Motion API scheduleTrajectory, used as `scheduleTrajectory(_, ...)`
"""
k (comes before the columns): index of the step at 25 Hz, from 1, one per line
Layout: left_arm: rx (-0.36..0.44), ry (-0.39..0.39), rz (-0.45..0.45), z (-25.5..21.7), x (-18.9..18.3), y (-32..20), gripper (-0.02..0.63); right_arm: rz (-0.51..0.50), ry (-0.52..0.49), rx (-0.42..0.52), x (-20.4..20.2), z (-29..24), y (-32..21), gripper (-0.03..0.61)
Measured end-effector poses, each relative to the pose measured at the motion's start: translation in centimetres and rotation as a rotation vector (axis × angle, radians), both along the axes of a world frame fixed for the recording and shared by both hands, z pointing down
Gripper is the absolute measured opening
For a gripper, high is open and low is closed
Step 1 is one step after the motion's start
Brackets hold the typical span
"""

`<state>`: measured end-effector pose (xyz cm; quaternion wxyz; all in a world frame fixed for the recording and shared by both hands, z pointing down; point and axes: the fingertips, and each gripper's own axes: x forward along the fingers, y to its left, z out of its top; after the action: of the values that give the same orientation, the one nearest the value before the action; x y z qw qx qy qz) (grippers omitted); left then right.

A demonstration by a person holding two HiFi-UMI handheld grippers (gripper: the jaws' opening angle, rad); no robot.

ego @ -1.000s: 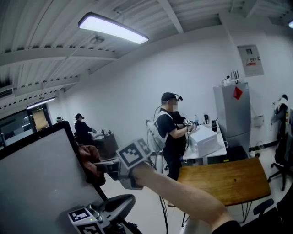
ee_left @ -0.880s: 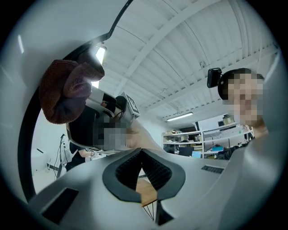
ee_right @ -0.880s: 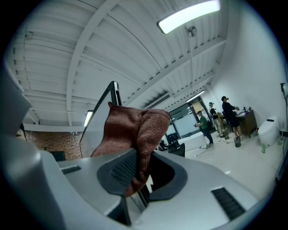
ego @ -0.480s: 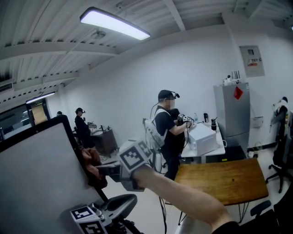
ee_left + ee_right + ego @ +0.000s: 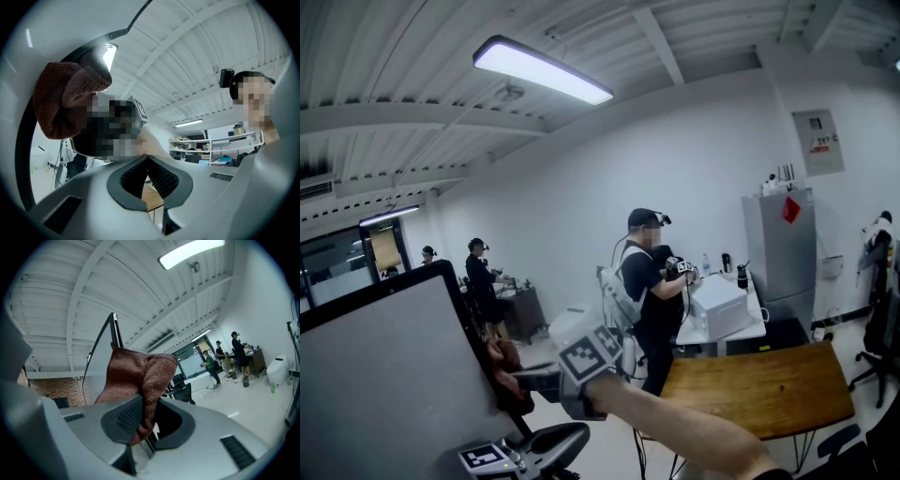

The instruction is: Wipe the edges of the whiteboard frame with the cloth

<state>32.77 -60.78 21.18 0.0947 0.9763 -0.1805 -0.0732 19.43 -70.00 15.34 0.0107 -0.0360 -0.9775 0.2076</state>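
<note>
Brown terry cloth [image 5: 137,376] is clamped between the jaws of the right gripper [image 5: 145,420]; its bunched upper part rises above them, and a shorter end hangs below. In the head view the right gripper [image 5: 523,381] presses the cloth [image 5: 506,367] against the black frame [image 5: 474,330] on the right side of the whiteboard [image 5: 384,375], about halfway down the part of that edge that shows. The right gripper view shows the same contact from behind, with the cloth lying on the frame's [image 5: 115,331] thin dark edge and the board [image 5: 99,366] seen almost edge-on.

The left gripper [image 5: 546,442] is low in the head view, below the right one and just beside the board's lower right. Its jaws are together at the tips with nothing between them (the left gripper view shows this plainly). That view looks up past the left gripper [image 5: 147,161] at the cloth [image 5: 65,101] and the curved dark frame [image 5: 21,154].

Behind, well apart from the board, stands a wooden bench [image 5: 764,384]. Farther back a person [image 5: 645,281] in black stands at a white bench [image 5: 741,328] that carries a white box [image 5: 718,294], next to a grey cabinet [image 5: 783,246]. A long lamp [image 5: 542,70] is lit on the ceiling.
</note>
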Motion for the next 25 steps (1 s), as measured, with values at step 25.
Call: scheduleTrajectory(25,-0.038,0.016,0.016,1.7,-0.5,0.5,-0.011,0.034,0.025,-0.043,0.1,4.4,0.2,0.071)
